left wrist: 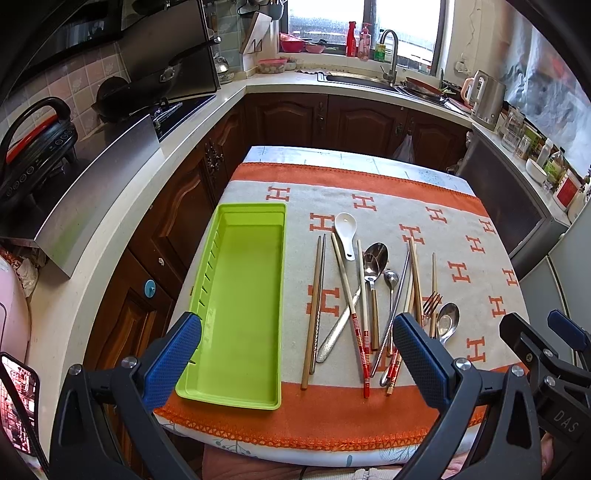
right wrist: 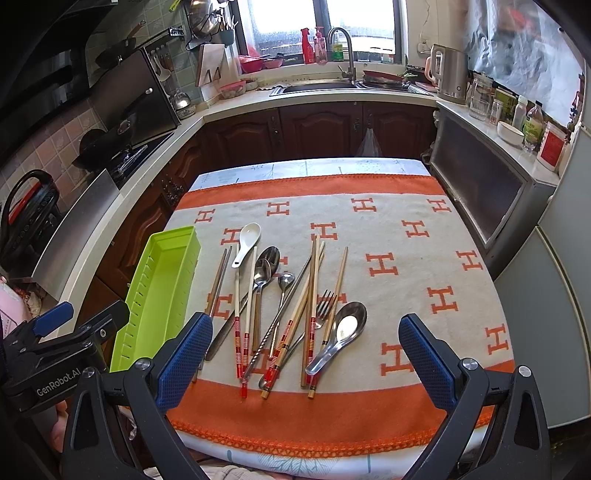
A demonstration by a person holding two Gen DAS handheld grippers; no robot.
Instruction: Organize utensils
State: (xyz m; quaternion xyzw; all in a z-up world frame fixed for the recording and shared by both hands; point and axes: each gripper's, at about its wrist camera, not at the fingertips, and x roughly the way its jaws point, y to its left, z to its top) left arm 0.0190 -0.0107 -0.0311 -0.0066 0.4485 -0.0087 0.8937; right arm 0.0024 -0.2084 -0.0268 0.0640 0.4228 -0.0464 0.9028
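Place: a home kitchen — lived-in and narrow
Counters: pale worktop [right wrist: 236, 101] runs in a U over dark wooden cabinets [right wrist: 317, 127]
Sink: steel basin with a curved tap [right wrist: 341, 44] under the window [right wrist: 317, 22]; soap bottles [right wrist: 314, 46] on the sill
Cooking: black wok [left wrist: 147, 83] on the hob at left; tiled wall [left wrist: 62, 79] behind it
Appliances: electric kettle [right wrist: 448, 75] at the right corner; jars and bottles [right wrist: 517, 112] along that counter
Table: orange-and-cream cloth [right wrist: 406, 266] — cutlery and chopsticks [right wrist: 288, 306] spread on it; green tray [left wrist: 240, 295] beside them
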